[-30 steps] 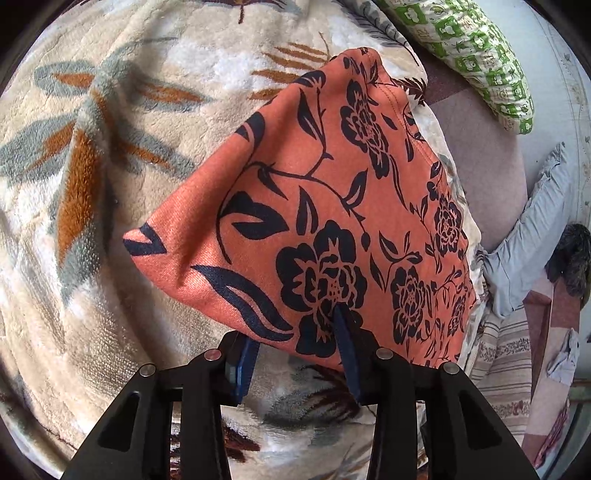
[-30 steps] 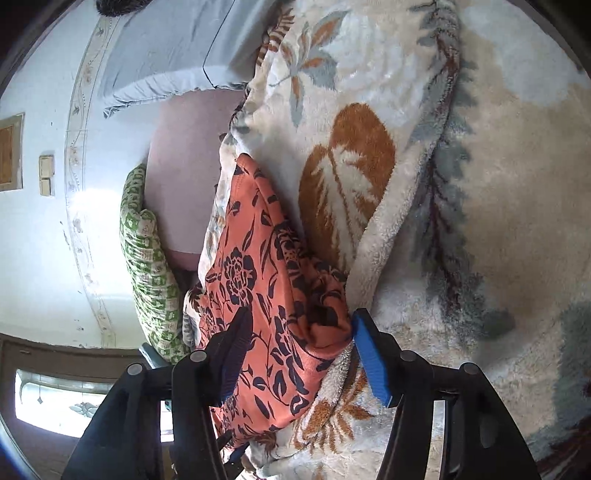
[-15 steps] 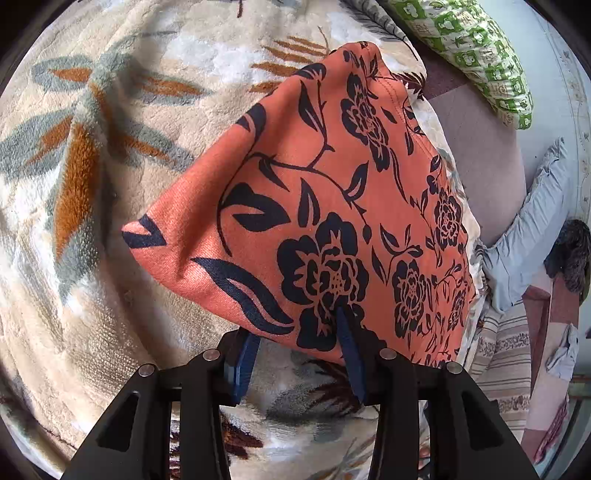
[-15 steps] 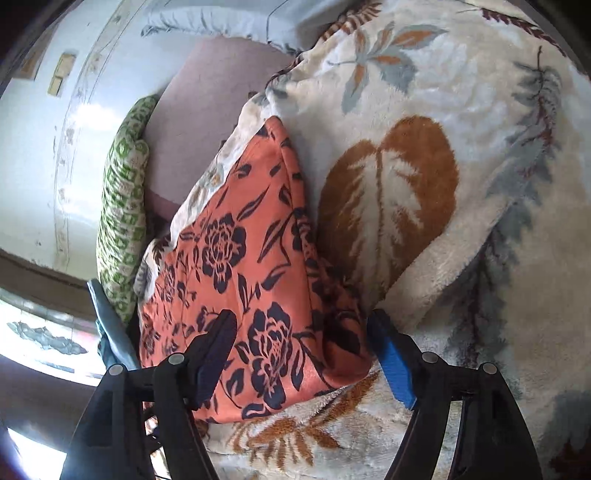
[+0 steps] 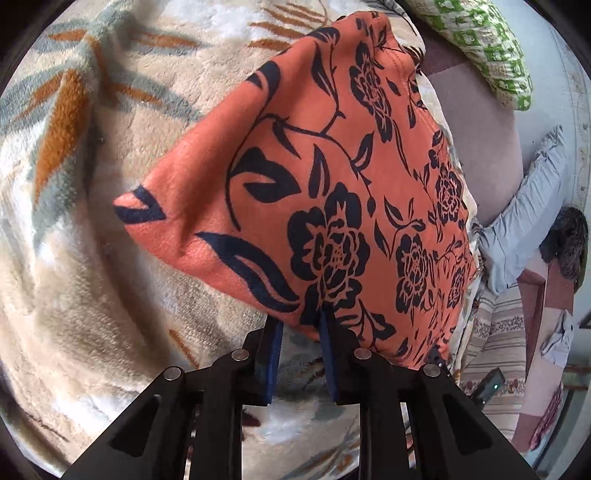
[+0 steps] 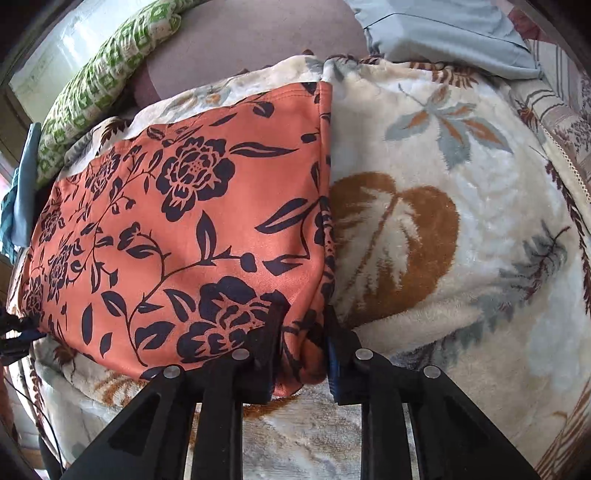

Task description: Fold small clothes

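An orange garment [image 5: 325, 177] with a dark blue flower print lies folded on a cream plush blanket [image 5: 74, 258]. My left gripper [image 5: 301, 325] is closed to a narrow gap on the garment's near edge, with cloth between the blue pads. In the right wrist view the same garment [image 6: 177, 229] spreads to the left. My right gripper [image 6: 300, 328] grips its near right corner, where the cloth bunches between the fingers. The blanket [image 6: 443, 221] lies to the right of it.
A green and white patterned pillow [image 5: 484, 48] and a grey-blue pillow [image 5: 524, 206] lie at the far side of the bed. They also show in the right wrist view as the green pillow [image 6: 107, 70] and grey-blue pillow [image 6: 436, 33]. Striped bedding [image 5: 495, 332] hangs at the right.
Both grippers have narrowed onto the garment. The right gripper swung round and came over the garment's near corner. The left one stayed at its edge.
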The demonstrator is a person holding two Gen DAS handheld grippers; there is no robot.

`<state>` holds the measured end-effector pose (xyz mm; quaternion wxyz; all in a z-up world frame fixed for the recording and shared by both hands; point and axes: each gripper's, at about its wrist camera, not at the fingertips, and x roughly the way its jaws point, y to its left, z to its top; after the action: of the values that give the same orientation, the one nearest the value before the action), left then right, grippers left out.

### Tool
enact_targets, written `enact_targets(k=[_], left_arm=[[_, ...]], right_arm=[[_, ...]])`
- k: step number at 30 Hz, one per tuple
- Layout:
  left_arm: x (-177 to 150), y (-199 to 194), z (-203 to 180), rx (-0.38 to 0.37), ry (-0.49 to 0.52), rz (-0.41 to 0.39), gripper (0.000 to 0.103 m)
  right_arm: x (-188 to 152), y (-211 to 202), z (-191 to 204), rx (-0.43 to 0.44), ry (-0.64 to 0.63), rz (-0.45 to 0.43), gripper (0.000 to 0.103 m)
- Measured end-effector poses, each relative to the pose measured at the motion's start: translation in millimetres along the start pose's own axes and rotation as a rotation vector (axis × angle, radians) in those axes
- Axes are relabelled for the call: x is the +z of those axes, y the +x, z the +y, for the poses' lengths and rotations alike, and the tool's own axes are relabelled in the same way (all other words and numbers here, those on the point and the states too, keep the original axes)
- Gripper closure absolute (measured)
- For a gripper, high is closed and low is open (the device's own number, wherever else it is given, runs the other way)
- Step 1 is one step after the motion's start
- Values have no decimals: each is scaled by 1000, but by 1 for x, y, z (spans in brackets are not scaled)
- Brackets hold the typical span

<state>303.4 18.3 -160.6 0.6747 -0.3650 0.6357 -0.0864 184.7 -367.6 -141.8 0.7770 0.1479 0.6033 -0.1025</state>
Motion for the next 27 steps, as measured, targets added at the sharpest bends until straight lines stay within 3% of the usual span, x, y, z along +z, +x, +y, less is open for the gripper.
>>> enact_targets(k=[1,4,7,8,9,11,16,21,22,23,24,27], left_arm=[[-2,-9,-3,8,56,-1,83],[-10,-51,-24,5,296,-55,85],[0,-90,-45,48,429,-167,76],[8,-97,-51,77,444,-206,68],[22,-99,-57,116,450,-242,58],[57,-95,-65,169,429,-281,52],[144,-49,-81,208,301,-230,52],[180,15,-87,225,279,-128,54],[183,23,-87,231,271,-119,56],[187,27,-89,235,273,-138,68],[189,27,-93,231,294,-169,81],[192,20,-92,205,307,-290,93]], right_arm=[[0,-6,-2,33,28,-15,75],[10,-30,-14,84,92,-75,72],[37,-48,-28,145,178,-165,52],[48,-49,-31,163,209,-184,47],[59,-47,-34,184,233,-196,47],[84,-34,-38,213,278,-185,46],[132,19,-34,176,334,-135,47],[152,57,-31,144,323,-91,47],[157,61,-26,147,288,-78,57],[161,61,-19,141,235,-74,86],[165,58,-10,140,172,-79,97],[170,30,-1,150,112,-216,97]])
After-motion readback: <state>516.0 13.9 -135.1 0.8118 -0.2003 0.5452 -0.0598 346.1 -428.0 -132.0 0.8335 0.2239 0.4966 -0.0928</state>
